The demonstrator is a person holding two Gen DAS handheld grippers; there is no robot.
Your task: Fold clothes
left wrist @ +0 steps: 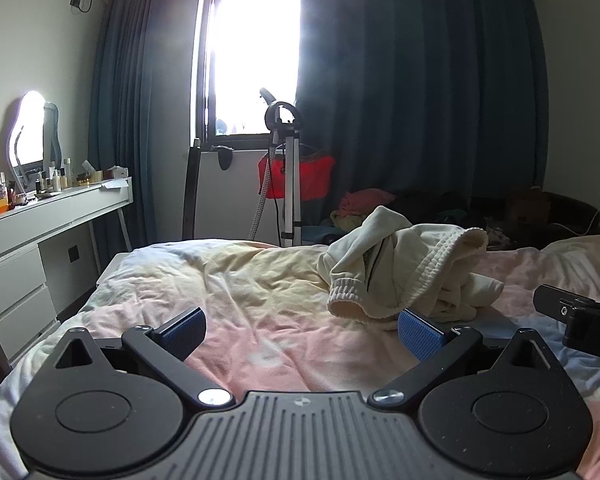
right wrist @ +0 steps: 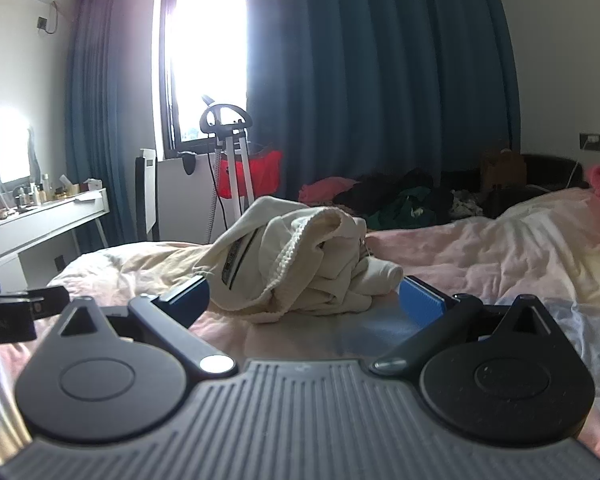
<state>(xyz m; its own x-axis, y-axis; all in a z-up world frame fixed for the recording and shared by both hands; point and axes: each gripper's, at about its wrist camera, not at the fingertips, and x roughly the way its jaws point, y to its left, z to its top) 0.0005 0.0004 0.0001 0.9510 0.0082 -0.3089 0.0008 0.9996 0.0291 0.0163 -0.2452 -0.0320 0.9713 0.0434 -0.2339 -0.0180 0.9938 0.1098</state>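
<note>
A cream garment (left wrist: 404, 268) with ribbed cuffs lies crumpled in a heap on the bed (left wrist: 240, 280). My left gripper (left wrist: 302, 330) is open and empty, low over the bedcover, with the heap just beyond its right finger. In the right wrist view the same cream garment (right wrist: 300, 260) lies straight ahead, partly between the fingers. My right gripper (right wrist: 306, 300) is open and empty just in front of it. The right gripper's body shows at the right edge of the left wrist view (left wrist: 580, 320). The left gripper's body shows at the left edge of the right wrist view (right wrist: 16, 312).
The bed has a wrinkled pink and yellow cover (right wrist: 500, 248). A white dressing table (left wrist: 56, 212) with bottles and a lit mirror stands left. A garment steamer stand (left wrist: 288, 168) is beyond the bed's foot. More clothes (right wrist: 400, 196) are piled behind by the dark curtain.
</note>
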